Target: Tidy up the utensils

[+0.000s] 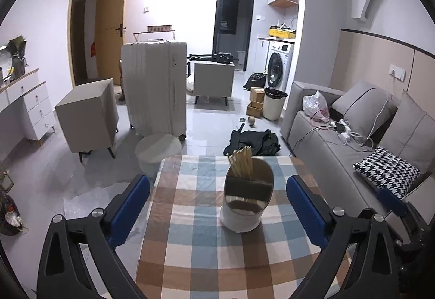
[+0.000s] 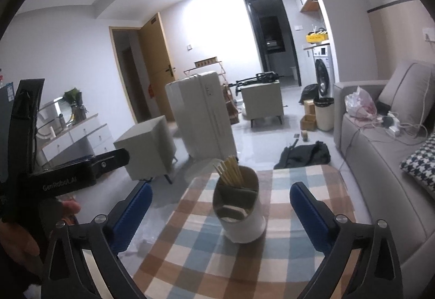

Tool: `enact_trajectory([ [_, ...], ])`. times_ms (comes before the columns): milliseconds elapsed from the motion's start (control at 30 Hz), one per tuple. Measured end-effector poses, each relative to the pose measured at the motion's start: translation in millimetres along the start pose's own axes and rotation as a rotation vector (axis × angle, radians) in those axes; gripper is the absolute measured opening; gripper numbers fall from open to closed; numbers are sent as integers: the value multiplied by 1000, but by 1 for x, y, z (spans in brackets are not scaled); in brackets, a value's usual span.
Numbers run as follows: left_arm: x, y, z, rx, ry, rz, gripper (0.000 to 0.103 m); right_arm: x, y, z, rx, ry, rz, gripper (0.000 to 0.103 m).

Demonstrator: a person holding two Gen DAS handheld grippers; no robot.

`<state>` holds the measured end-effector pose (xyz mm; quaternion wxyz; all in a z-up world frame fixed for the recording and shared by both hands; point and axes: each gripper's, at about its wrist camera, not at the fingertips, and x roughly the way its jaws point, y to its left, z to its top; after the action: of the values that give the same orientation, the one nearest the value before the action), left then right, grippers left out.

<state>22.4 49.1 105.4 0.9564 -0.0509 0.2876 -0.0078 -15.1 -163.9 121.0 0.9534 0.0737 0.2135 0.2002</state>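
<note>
Only thing I can actually read is "GenRobot.AI", in pale letters on the black body of the left tool [image 2: 68, 179], which shows up at the left edge of the right wrist view. The yellow crate [image 1: 281, 32] up on the counter over the washing machine has dark lettering along its side, but it's way too small to make out. Same for the red tag [image 1: 93, 49] on the wooden door, just a blur.
</note>
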Motion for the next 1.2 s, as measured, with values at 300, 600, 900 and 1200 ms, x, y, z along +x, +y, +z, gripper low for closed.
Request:
enact_trajectory([
  [300,-4,0,-35,0,-22,68,98,-13,-1,-34,-23,-26,-22,103],
  [600,-2,-5,-48,10,4,47,98,-12,-4,-48,-37,-10,-28,103],
  [900,-9,-2,-48,-7,-3,57,98,-15,-5,-53,-41,-1,-22,103],
  [1200,-12,-2,-48,-5,4,53,98,-20,-7,-55,-33,1,-34,103],
])
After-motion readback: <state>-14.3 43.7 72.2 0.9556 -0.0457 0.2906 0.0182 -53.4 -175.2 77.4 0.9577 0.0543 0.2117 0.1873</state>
